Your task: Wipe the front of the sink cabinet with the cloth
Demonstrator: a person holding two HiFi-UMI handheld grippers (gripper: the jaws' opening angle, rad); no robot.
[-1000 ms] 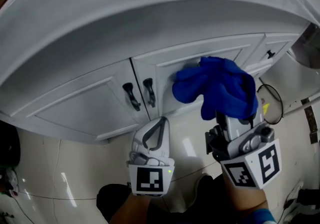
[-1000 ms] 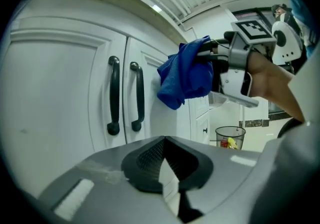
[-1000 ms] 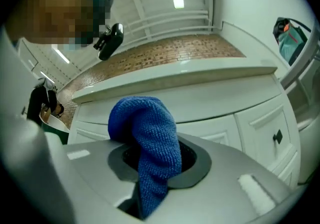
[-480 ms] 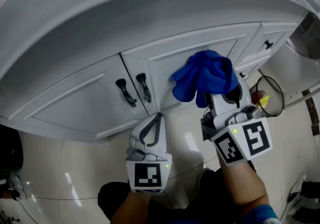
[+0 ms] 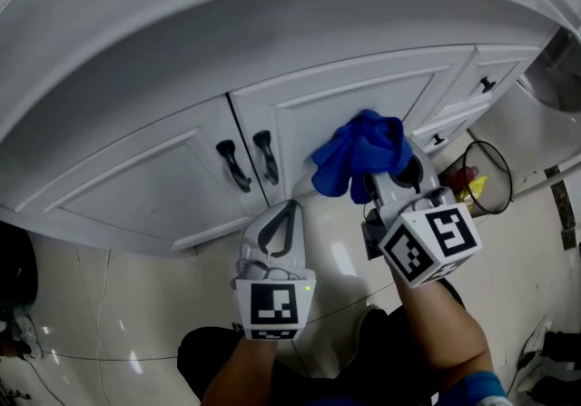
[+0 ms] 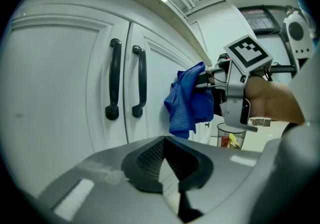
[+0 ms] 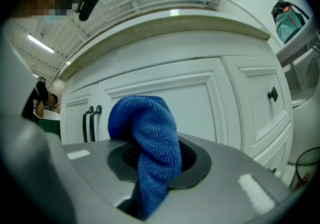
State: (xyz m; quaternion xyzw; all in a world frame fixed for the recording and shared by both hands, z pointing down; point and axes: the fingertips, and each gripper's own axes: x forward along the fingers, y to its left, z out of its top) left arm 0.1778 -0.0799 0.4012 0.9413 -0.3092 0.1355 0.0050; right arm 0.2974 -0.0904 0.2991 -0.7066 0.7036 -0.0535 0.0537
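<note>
My right gripper [image 5: 388, 175] is shut on a bunched blue cloth [image 5: 359, 153], which presses on the lower part of the right door [image 5: 363, 104] of the white sink cabinet. The right gripper view shows the cloth [image 7: 148, 138] pinched between the jaws with that door [image 7: 200, 102] just behind it. My left gripper [image 5: 275, 233] hangs below the two black door handles [image 5: 249, 159], shut and holding nothing, a little off the cabinet. From the left gripper view the cloth [image 6: 187, 99] and the right gripper [image 6: 202, 80] appear at the right, against the door.
The white sink rim [image 5: 272, 14] overhangs the cabinet. To the right are drawers with small black knobs [image 5: 487, 84] and a wire bin [image 5: 479, 179] on the glossy tiled floor [image 5: 118, 322]. A dark object [image 5: 14, 268] lies at the far left.
The right gripper has carried the cloth leftward and down across the right door, toward its lower edge. The left gripper has stayed about where it was.
</note>
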